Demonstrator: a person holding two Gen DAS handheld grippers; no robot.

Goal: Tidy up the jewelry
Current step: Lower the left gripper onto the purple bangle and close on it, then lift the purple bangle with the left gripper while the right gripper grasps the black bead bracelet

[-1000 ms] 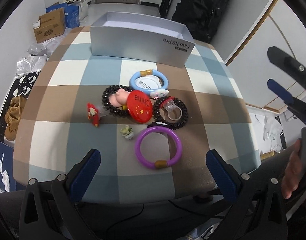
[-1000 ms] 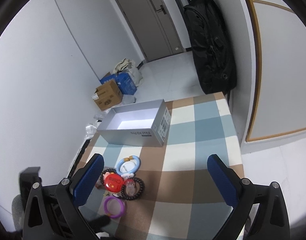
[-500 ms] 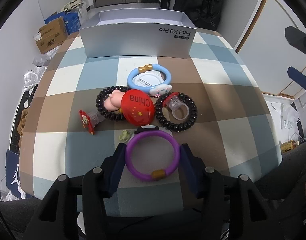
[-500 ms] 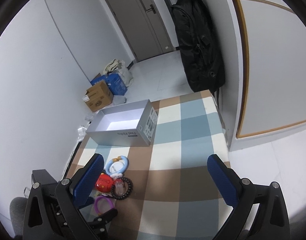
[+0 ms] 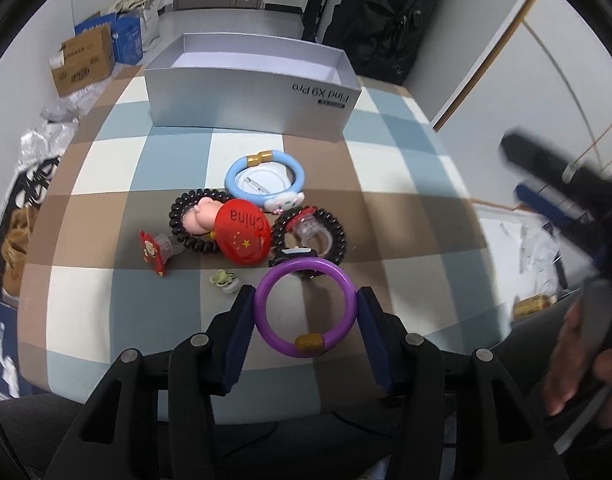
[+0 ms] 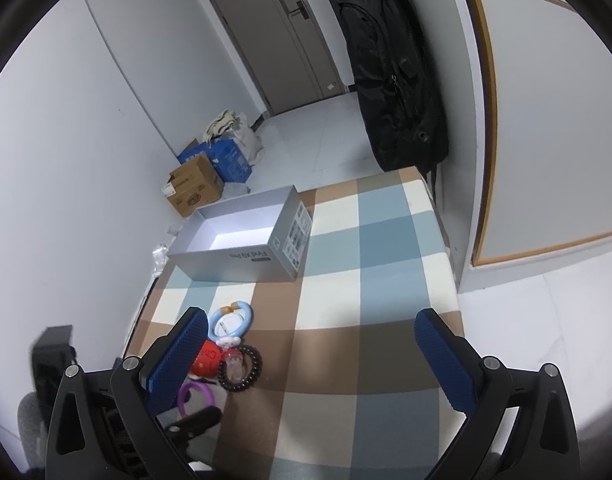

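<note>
On the checked tablecloth (image 5: 117, 184), going left to right, lie a small red charm (image 5: 153, 251), a black coil hair tie (image 5: 193, 222), a red China badge (image 5: 243, 236), a blue bangle (image 5: 264, 179) and a second coil tie (image 5: 310, 236); the left gripper (image 5: 303, 314) has just been closing and its blue pads now sit against both sides of the purple bangle (image 5: 303, 312) near the table's front edge. Smooth and round, the bangle could squirt out of a grip this narrow or drag the coil tie touching its far rim, falling short of the open silver box (image 5: 249, 96) behind. Farther right, the right gripper (image 6: 310, 354) stands wide and empty.
</note>
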